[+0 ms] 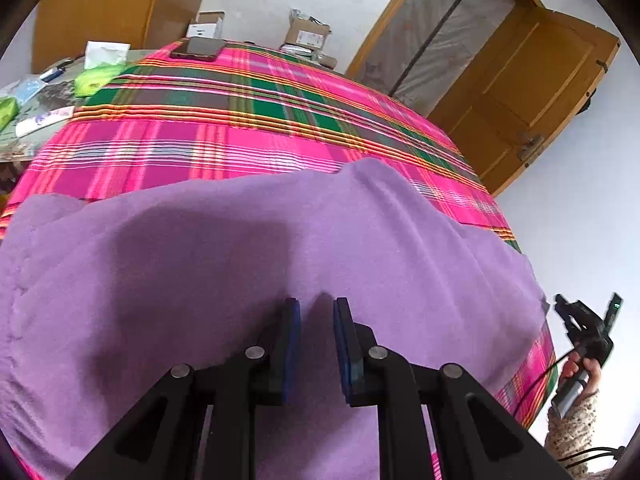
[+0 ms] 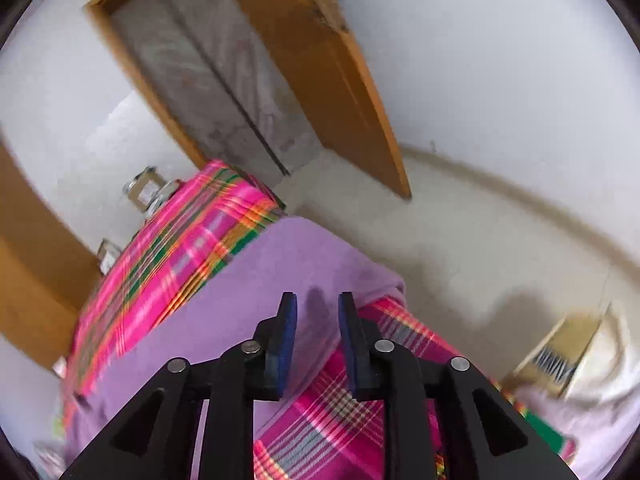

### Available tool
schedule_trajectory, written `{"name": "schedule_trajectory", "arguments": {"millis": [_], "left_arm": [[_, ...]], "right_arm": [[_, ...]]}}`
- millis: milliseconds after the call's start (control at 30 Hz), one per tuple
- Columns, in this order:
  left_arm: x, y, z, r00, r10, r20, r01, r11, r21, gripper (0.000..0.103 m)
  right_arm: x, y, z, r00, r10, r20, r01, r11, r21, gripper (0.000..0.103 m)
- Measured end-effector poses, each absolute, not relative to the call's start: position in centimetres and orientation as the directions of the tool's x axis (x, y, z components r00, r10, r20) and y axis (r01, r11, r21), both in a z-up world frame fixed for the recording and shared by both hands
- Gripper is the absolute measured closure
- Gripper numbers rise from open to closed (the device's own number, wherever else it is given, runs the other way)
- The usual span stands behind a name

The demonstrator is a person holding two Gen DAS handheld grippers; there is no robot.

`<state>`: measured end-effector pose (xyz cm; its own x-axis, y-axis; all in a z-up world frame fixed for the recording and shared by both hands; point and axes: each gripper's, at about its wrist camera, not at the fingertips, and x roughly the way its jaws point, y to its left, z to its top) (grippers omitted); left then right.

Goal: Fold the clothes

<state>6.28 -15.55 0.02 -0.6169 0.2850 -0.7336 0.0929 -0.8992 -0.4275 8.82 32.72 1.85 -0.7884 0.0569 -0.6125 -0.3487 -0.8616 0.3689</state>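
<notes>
On the table's pink plaid cloth (image 1: 240,144) lies the purple garment (image 1: 248,248), spread wide and reaching the near right edge, where one corner hangs slightly over the side. At far left, off the cloth, sit green packets (image 1: 94,80) and loose papers; a phone (image 1: 200,49) rests at the cloth's far end, with cardboard boxes (image 1: 308,34) beyond.

Left gripper (image 1: 316,306): jaws stand narrowly apart, tips low over the garment's near middle; whether a thin pleat is nipped between the pads cannot be told.

Right gripper (image 2: 318,300): released, jaws parted with nothing between them, poised above the garment's right corner (image 2: 376,280). Seen from the left wrist, it is held off the table's right edge.

Assessment: a fold appears just laid down, right side let go. Next move calls for a fresh hold on an edge or corner, both grippers carrying it across evenly so the fabric lands flat.
</notes>
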Motion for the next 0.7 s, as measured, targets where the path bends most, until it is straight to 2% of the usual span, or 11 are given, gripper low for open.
{"name": "schedule_trajectory", "arguments": {"millis": [133, 300, 400, 500, 600, 700], "left_arm": [[7.4, -16.4, -0.2, -0.625, 0.268, -0.733, 0.123, -0.894, -0.432, 0.086], [9.4, -17.8, -0.3, -0.64, 0.245, -0.728, 0.154, -0.887, -0.434, 0.086], [10.6, -18.8, -0.5, -0.65, 0.236, -0.722, 0.174, -0.879, -0.444, 0.086], [11.9, -19.9, -0.6, -0.665, 0.223, -0.712, 0.2, -0.867, -0.457, 0.086], [13.3, -21.0, -0.4, -0.683, 0.195, -0.704, 0.226, -0.86, -0.457, 0.086], [15.0, -22.7, -0.2, -0.706, 0.163, -0.689, 0.266, -0.841, -0.471, 0.086]], "right_arm": [[9.0, 30.0, 2.6, -0.81, -0.025, -0.586, -0.2, -0.927, 0.316, 0.078], [9.0, 26.8, 1.7, -0.779, -0.102, -0.619, -0.077, -0.964, 0.255, 0.078], [9.0, 25.6, 0.7, -0.746, -0.087, -0.66, -0.056, -0.98, 0.192, 0.078], [9.2, 25.5, -0.1, -0.72, -0.076, -0.689, -0.075, -0.979, 0.187, 0.078], [9.8, 25.2, 0.2, -0.725, -0.092, -0.683, -0.07, -0.976, 0.206, 0.078], [10.3, 23.1, 1.1, -0.739, -0.149, -0.657, 0.008, -0.977, 0.213, 0.078]]}}
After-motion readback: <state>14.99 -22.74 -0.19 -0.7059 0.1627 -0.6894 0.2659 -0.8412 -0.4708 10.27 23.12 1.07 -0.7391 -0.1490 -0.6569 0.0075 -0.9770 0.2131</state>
